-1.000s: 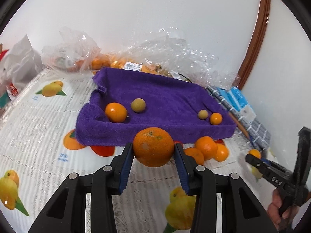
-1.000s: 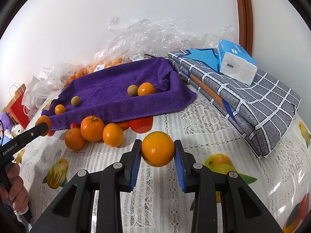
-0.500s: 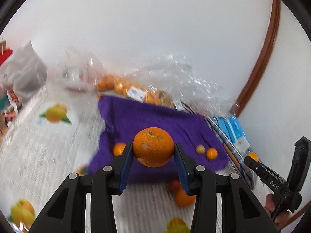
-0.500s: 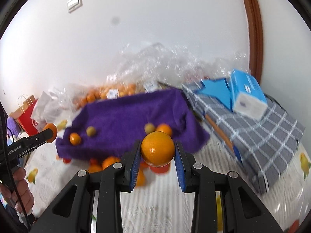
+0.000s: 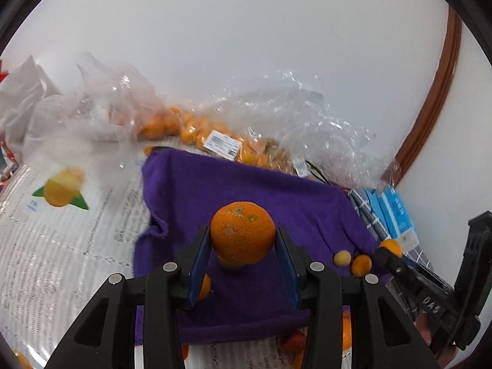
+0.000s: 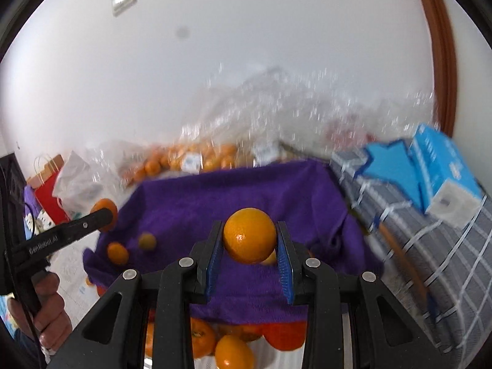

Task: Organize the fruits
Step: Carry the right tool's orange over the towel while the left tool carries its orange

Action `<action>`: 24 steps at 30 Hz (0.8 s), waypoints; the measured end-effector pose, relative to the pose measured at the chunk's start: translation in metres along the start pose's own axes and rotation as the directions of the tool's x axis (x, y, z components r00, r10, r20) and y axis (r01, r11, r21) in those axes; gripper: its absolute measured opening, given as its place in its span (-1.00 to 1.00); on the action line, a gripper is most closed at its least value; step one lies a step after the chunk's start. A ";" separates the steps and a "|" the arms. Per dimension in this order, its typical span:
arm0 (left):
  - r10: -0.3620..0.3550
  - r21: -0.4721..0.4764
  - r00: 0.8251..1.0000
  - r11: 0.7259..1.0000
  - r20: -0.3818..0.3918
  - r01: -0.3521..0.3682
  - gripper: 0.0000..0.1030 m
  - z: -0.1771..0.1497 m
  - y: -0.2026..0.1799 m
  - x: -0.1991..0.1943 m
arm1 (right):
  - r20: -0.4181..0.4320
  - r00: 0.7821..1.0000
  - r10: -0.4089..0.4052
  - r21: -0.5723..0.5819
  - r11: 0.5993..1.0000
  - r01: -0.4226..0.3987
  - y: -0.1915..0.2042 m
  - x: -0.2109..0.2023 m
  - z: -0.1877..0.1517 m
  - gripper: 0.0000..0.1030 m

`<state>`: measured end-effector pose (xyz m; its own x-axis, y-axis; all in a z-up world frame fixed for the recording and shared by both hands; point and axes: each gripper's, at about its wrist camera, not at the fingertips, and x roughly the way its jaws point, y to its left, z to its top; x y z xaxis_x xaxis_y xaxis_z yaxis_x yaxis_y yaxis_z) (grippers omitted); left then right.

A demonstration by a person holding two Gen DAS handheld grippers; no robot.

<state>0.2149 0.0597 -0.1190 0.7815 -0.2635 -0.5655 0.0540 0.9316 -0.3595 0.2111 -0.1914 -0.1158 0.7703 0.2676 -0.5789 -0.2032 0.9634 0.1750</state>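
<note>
**Two oranges mid-air, heading for the towel**

Left gripper (image 5: 243, 258) pinching a spotty orange (image 5: 243, 232) above the purple towel (image 5: 246, 190). Right gripper (image 6: 249, 259) pinching a smooth orange (image 6: 249, 235) over the same towel (image 6: 233, 196). Looking like the carry step; next up, probably lowering onto bare cloth, avoiding the small fruits (image 6: 117, 252), then letting go gently.

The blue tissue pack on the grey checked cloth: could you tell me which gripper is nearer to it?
Right. The right gripper is beside the blue tissue pack, while the left gripper is at the purple towel's far side.
</note>
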 end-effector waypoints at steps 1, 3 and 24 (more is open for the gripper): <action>0.002 0.007 1.000 1.000 0.000 -0.002 -0.22 -0.002 -0.002 0.002 | 0.003 1.000 -0.001 -0.020 1.000 0.001 0.001 0.002 -0.003 -0.36; -0.002 0.018 1.000 1.000 -0.007 0.002 -0.22 -0.004 -0.005 0.005 | -0.016 1.000 -0.006 -0.026 1.000 0.006 0.001 0.006 -0.006 -0.36; -0.047 0.012 0.992 0.999 -0.121 0.048 -0.22 -0.019 -0.010 0.032 | -0.098 0.995 -0.014 -0.018 1.000 0.013 0.005 0.033 -0.016 -0.36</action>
<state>0.2273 0.0374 -0.1472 0.6976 -0.3350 -0.6334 0.0993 0.9207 -0.3775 0.2258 -0.1771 -0.1469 0.7099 0.2540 -0.6569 -0.2040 0.9669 0.1535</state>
